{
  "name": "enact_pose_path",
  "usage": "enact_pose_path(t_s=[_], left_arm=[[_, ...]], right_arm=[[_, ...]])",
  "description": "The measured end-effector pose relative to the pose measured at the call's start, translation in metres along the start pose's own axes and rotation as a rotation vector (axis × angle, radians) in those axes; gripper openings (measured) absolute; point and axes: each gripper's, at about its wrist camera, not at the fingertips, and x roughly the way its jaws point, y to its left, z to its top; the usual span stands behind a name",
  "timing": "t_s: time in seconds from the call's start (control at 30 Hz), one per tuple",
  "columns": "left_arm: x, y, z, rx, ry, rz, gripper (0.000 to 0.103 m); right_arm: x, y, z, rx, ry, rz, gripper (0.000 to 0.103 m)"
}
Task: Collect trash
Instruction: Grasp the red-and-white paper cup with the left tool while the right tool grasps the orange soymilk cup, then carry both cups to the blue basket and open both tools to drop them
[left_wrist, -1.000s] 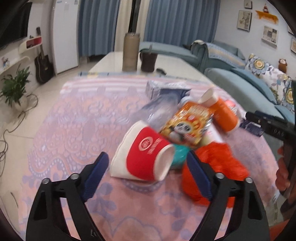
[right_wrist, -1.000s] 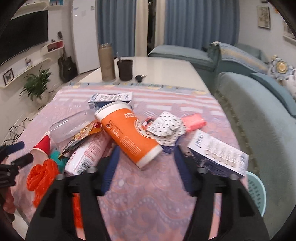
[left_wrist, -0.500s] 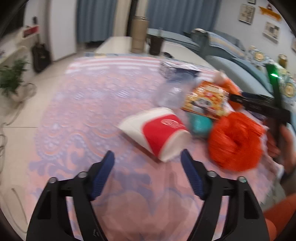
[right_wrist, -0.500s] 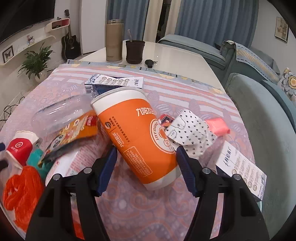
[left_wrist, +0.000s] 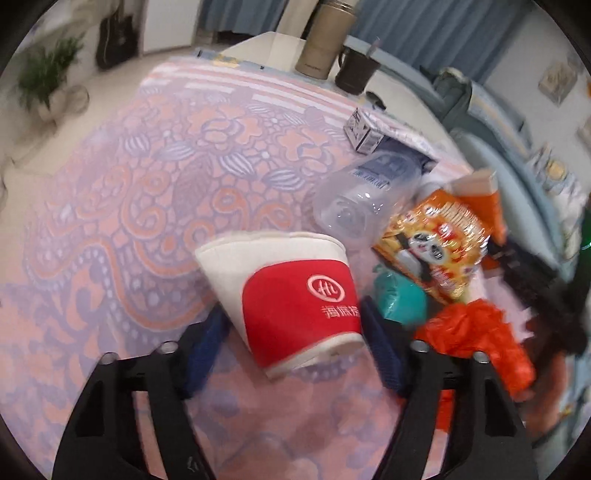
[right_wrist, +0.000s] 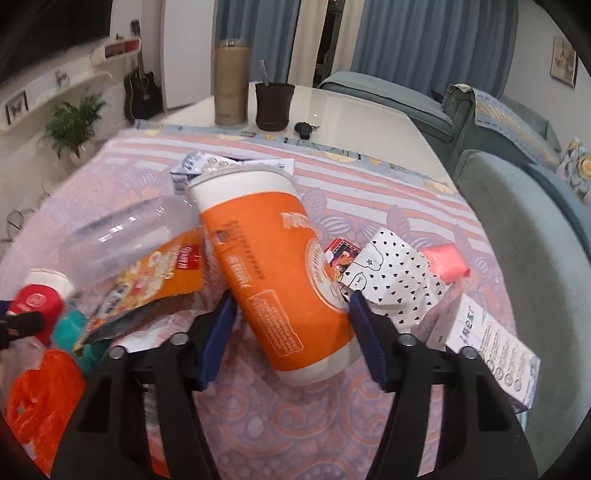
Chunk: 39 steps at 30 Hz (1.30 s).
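Both paper cups lie tipped and could squash or roll off among the litter near the table's near edge if squeezed unevenly, as the left gripper (left_wrist: 295, 343) has just been closing on the red cup (left_wrist: 291, 299) and the right gripper (right_wrist: 291, 332) on the orange cup (right_wrist: 273, 269), pads seemingly touching.

My table wears a pink and lilac patterned cloth (right_wrist: 280, 424); its far end is bare white top (right_wrist: 354, 110), where a tall tan flask (right_wrist: 231, 83), a dark mug (right_wrist: 274, 107) and a key fob (right_wrist: 304, 129) stand. On the cloth lie an orange cup (right_wrist: 273, 273), a red and white cup (left_wrist: 291, 295), a clear plastic bottle (left_wrist: 365, 199), a snack packet (left_wrist: 436, 247) and a white carton (right_wrist: 487, 343).
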Motion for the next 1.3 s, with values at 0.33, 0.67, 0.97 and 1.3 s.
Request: enact_pose_path(t_s=[0.33, 0.67, 0.97, 1.3], left_arm=[[-0.045, -0.024, -0.02, 0.132, -0.152, -0.031, 0.06], [-0.076, -0.081, -0.033, 0.24, -0.2, -0.153, 0.06], [-0.07, -0.119, -0.044, 0.311, -0.186, -0.202, 0.06], [-0.062, -0.141, -0.049, 0.351, -0.172, -0.225, 0.06]], right_arm=[[-0.071, -0.048, -0.036, 0.259, 0.036, 0.19, 0.042], [-0.087, -0.107, -0.114, 0.528, 0.187, 0.388, 0.042], [-0.101, -0.116, -0.118, 0.469, 0.169, 0.188, 0.052], [-0.076, -0.075, -0.106, 0.343, 0.21, 0.058, 0.072]])
